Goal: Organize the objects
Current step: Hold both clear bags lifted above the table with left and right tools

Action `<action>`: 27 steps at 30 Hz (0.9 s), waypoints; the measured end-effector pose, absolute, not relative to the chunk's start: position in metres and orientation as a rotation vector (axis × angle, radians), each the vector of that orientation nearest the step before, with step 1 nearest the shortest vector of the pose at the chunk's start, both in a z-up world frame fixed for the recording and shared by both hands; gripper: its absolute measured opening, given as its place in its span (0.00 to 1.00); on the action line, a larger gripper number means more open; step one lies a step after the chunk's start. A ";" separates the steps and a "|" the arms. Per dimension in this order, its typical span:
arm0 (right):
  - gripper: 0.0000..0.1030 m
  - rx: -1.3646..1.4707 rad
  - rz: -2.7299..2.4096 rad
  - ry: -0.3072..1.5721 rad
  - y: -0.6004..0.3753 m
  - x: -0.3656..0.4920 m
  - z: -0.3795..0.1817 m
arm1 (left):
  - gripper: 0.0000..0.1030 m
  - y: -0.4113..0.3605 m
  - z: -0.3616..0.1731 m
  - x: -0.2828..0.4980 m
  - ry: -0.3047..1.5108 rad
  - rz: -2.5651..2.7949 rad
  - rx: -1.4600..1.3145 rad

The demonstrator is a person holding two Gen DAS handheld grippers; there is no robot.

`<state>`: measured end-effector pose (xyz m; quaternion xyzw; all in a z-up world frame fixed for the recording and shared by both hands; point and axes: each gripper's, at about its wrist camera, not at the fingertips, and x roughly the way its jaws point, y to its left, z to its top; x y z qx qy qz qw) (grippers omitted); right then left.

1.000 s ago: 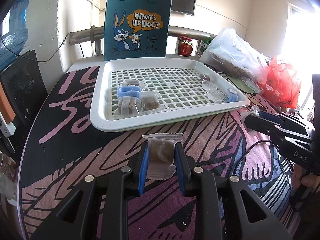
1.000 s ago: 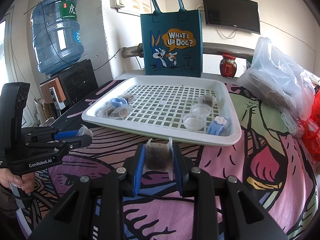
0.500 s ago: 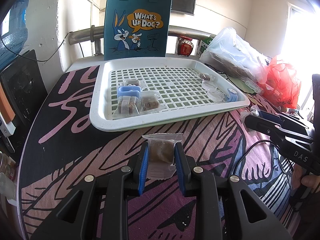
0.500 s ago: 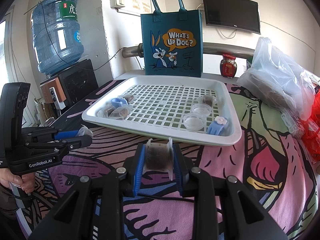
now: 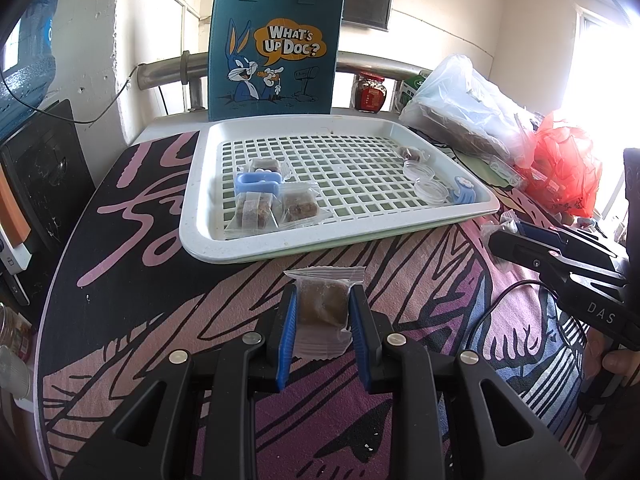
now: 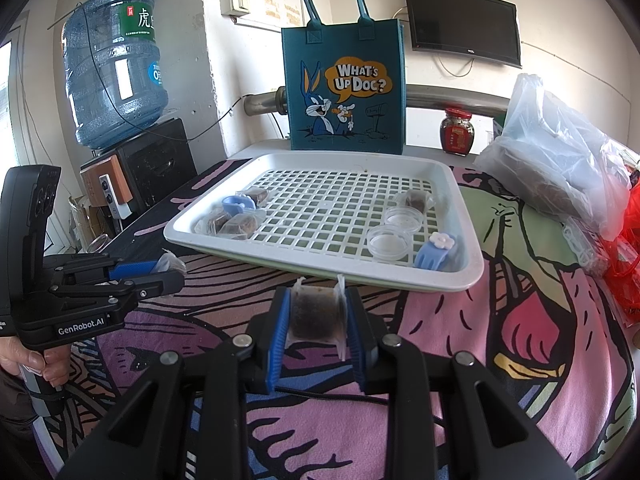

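My left gripper (image 5: 322,304) is shut on a wrapped brown snack cake (image 5: 322,300), held above the tablecloth just in front of the white slotted tray (image 5: 280,252). My right gripper (image 6: 316,308) is shut on another wrapped brown snack (image 6: 316,312), in front of the tray's near rim (image 6: 360,280). At the tray's left lie several wrapped cakes (image 5: 298,206) and a blue clip (image 5: 258,182). At its right lie two clear round lids (image 6: 388,242), a blue flower clip (image 6: 436,250) and one wrapped snack (image 6: 414,200).
A teal Bugs Bunny tote bag (image 6: 344,88) stands behind the tray. Plastic bags (image 6: 560,168), a red bag (image 5: 564,172) and a red jar (image 6: 456,136) sit at the right. A water bottle (image 6: 112,68) stands on a black cabinet at the left.
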<state>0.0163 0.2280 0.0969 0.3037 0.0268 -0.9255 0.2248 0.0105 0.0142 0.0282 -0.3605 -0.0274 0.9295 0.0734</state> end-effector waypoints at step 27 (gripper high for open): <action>0.26 0.839 -2.553 0.069 0.227 0.017 0.097 | 0.24 0.015 0.027 0.011 -0.083 2.789 -1.086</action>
